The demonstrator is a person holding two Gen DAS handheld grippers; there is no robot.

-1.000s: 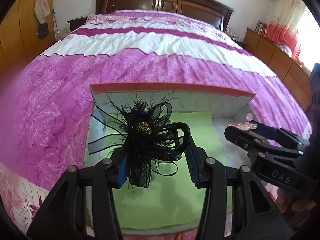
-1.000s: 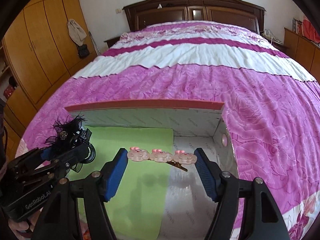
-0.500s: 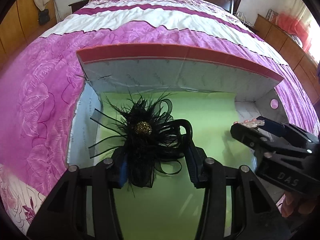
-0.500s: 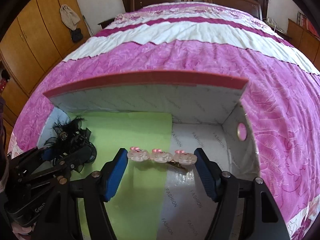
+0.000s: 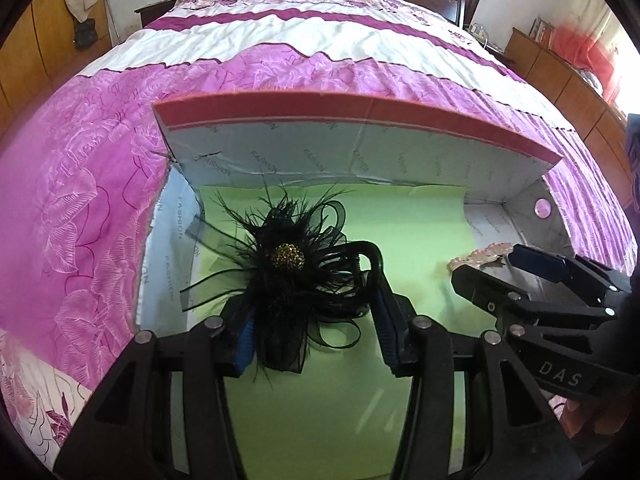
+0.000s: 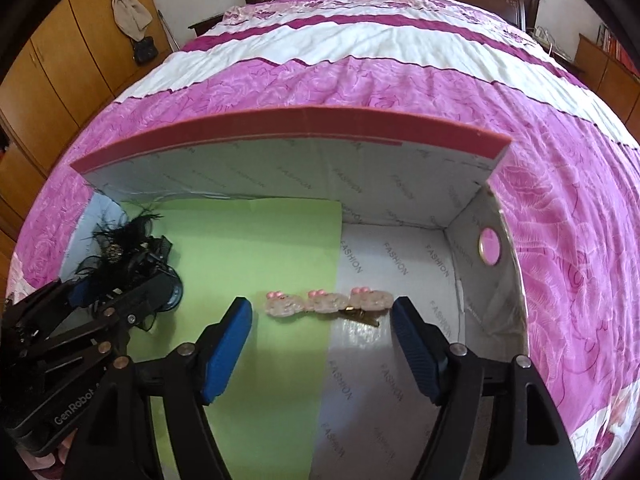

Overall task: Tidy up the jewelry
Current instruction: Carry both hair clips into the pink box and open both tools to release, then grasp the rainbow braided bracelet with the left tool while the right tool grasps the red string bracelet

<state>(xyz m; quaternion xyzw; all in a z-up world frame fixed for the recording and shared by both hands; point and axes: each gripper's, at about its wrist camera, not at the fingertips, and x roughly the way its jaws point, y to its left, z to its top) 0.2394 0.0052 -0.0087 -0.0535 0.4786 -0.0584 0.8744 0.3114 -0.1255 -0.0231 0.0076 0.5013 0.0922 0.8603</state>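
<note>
A black feather hair clip with a gold bead centre sits between the fingers of my left gripper, which is shut on it inside the box over the green paper. It also shows in the right wrist view. A pink hair clip with three small faces lies on the box floor just ahead of my right gripper, whose jaws stand wide apart and do not touch it. It shows too in the left wrist view.
The box has a pink rim, white "FASHION" lining and a round hole in its right wall. It rests on a pink and white bedspread. Wooden wardrobes stand to the left.
Both grippers have moved down and forward into the box. The pink hair clip now lies loose on the floor, with the right jaws wider apart than before.
</note>
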